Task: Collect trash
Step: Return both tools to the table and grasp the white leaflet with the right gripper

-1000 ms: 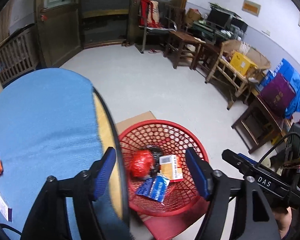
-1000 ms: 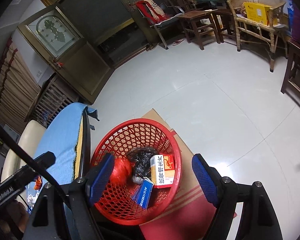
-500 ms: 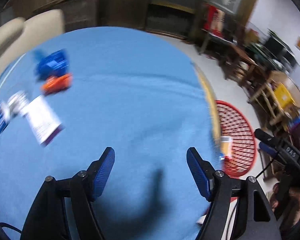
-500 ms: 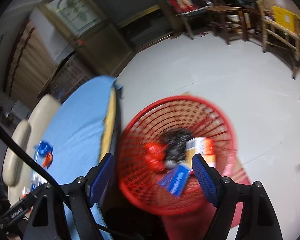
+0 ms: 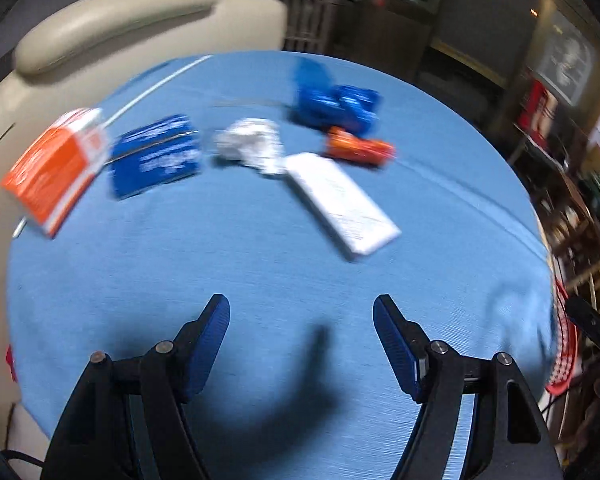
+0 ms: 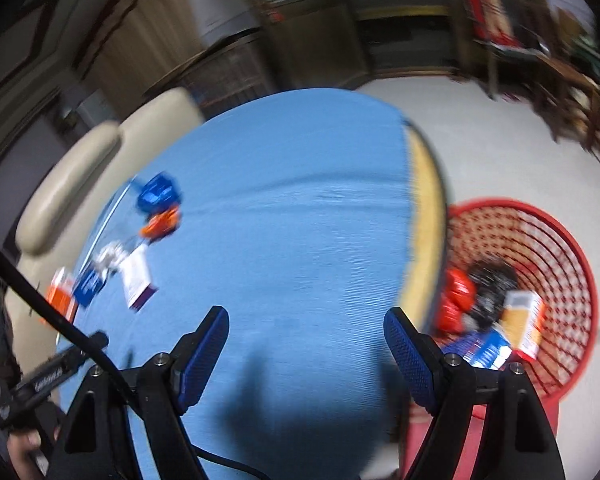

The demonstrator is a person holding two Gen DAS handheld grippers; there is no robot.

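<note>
Trash lies across the far part of the blue-clothed round table (image 5: 260,280): an orange and white box (image 5: 54,168), a blue packet (image 5: 156,156), a crumpled white wrapper (image 5: 250,144), a flat white box (image 5: 340,204), an orange wrapper (image 5: 358,148) and a blue wrapper (image 5: 336,104). My left gripper (image 5: 302,316) hangs open and empty over bare cloth, short of the white box. My right gripper (image 6: 306,328) is also open and empty above the table's near side. The red mesh basket (image 6: 560,248) on the floor at the right holds several discarded items.
A beige sofa (image 5: 112,28) runs behind the table. Wooden chairs and side tables (image 6: 540,68) line the far wall across a pale floor (image 6: 500,132). A flattened cardboard sheet lies under the basket. The other hand's gripper body (image 6: 44,376) shows low at the left.
Both grippers have swung left, away from the red basket and over the blue table, rolling as they went. The trash pile has come into the left view. Both jaws kept the same width.
</note>
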